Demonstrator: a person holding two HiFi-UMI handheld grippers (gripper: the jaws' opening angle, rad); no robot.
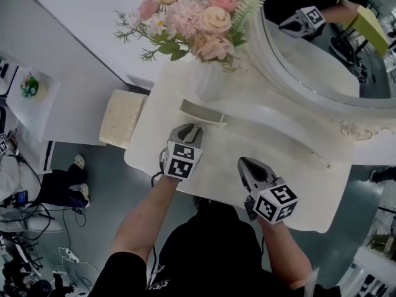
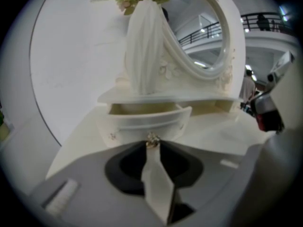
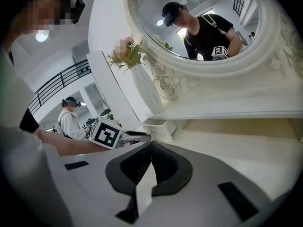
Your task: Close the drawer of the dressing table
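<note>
Fig.: white dressing table (image 1: 148, 141) seen from above, w/ both grippers over its tabletop (image 1: 309, 172). The drawer (image 2: 147, 119) stands partly pulled out from under the low shelf (image 2: 165, 97) that carries the vase (image 2: 144, 46). Its curved front faces the person, & the open top of its box shows behind the front. Left gripper (image 2: 152, 144): fingers drawn together on the small metal knob (image 2: 152, 139) at the centre of the drawer front, tips pinching it from either side. In the head view the drawer lies at 12 o'clock of this gripper, the vase w/ pink flowers (image 1: 198, 17) further on at 12 o'clock, and the oval mirror (image 1: 309, 67) at approx. 2 o'clock. Right gripper (image 3: 151, 145): fingers closed tip to tip w/ nothing between them, over bare tabletop at approx. 4 o'clock of the left gripper & apart from the drawer. In the right gripper view the left gripper's marker cube (image 3: 105, 132) sits at approx. 9 o'clock, w/ the drawer just beyond that gripper's tips.
</note>
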